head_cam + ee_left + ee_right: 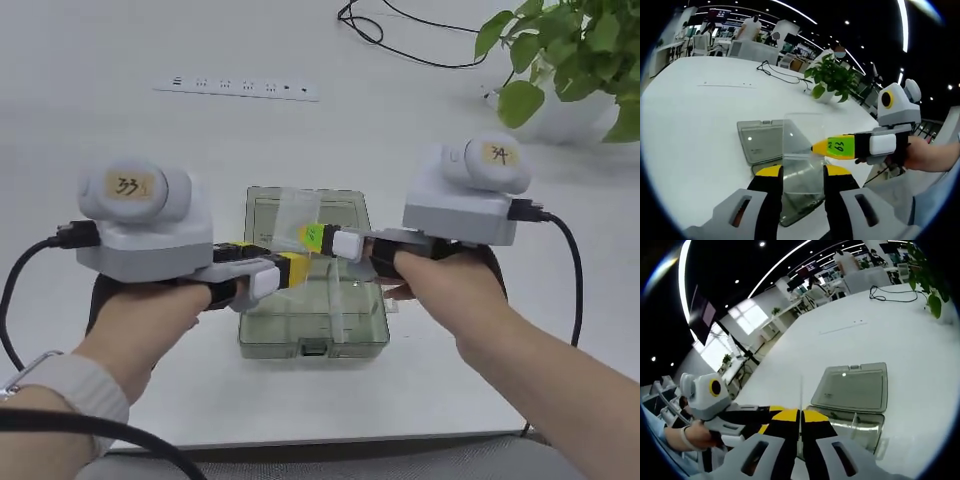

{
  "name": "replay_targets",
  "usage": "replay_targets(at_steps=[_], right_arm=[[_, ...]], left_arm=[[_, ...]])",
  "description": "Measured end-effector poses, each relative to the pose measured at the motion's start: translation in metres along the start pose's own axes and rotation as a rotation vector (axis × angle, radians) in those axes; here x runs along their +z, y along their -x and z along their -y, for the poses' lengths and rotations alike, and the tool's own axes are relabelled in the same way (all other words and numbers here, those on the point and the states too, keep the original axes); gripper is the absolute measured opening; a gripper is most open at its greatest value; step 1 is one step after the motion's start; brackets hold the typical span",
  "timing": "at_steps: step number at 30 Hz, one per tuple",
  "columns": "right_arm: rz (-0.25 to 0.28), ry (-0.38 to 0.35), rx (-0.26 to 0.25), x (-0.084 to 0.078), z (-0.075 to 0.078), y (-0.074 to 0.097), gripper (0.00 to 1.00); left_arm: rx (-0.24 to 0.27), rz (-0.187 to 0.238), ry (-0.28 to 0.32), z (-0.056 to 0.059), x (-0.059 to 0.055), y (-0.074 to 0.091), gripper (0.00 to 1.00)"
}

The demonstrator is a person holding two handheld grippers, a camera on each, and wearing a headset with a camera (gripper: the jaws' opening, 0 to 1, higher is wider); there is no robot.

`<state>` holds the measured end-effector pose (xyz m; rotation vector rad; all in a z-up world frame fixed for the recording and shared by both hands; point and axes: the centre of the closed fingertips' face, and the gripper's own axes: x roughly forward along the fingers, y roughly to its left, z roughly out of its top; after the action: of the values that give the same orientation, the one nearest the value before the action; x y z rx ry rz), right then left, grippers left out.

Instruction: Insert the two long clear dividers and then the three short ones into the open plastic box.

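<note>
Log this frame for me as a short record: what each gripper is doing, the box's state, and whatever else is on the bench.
left gripper: jaws flank the clear divider at its side edges, apparently gripping it
right gripper: shut on the same divider, seen edge-on between its jaws
divider position: held over the plastic box, not yet seated
box state: open, lid lying flat behind it
inside box: a clear upright piece seems already in place; hard to confirm
bench: power strip, black cable, potted plant at the far side
</note>
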<state>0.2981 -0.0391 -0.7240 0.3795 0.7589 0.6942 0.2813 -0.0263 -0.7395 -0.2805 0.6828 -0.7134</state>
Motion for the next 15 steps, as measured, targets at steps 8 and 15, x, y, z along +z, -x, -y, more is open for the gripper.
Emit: replay_targets(at_steps=[8,15], right_arm=[[-0.039,0.023,-0.016,0.003,-0.005,0.002,0.02],[-0.122,-0.009,-0.041,-0.001,-0.001,0.007,0.02]], left_arm=[[-0.03,0.007,-0.137,-0.004,-0.002,0.007,0.49],[-0.062,-0.032,-0.32,-0.016,-0.018,0.013,0.75]])
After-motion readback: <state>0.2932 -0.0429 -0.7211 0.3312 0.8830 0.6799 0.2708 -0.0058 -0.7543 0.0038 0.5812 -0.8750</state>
